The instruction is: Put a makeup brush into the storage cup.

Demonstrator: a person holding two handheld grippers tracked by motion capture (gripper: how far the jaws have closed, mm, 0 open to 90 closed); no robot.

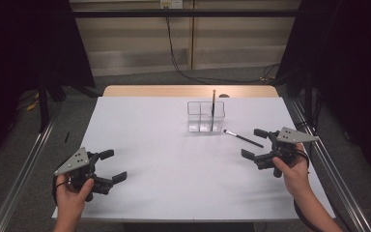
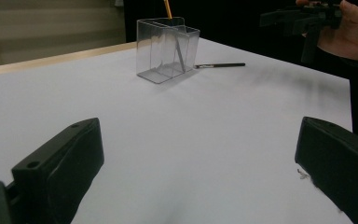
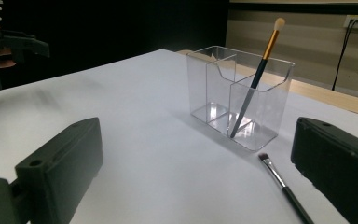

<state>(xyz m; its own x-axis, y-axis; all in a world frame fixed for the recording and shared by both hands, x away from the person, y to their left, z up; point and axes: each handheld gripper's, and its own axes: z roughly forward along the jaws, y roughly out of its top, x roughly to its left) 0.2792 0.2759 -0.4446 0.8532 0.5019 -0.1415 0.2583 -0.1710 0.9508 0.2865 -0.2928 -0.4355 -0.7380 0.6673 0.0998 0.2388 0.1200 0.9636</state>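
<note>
A clear plastic organizer (image 1: 206, 116) (image 2: 168, 48) (image 3: 240, 96) with compartments stands on the white table toward the back. A makeup brush (image 1: 213, 108) (image 3: 257, 77) with a gold ferrule and pale tip leans upright in one compartment. A second, dark-handled brush (image 1: 242, 138) (image 2: 220, 65) (image 3: 284, 186) lies flat on the table just right of the organizer. My right gripper (image 1: 255, 143) (image 2: 279, 18) hovers open beside that flat brush, nothing between its jaws. At the front left my left gripper (image 1: 112, 166) is open and empty, far from the organizer.
The white table sheet (image 1: 174, 159) ends at a wooden strip (image 1: 188, 91) at the back. Metal rails (image 1: 17, 169) run along both sides. Cables (image 1: 178, 67) hang down the rear wall.
</note>
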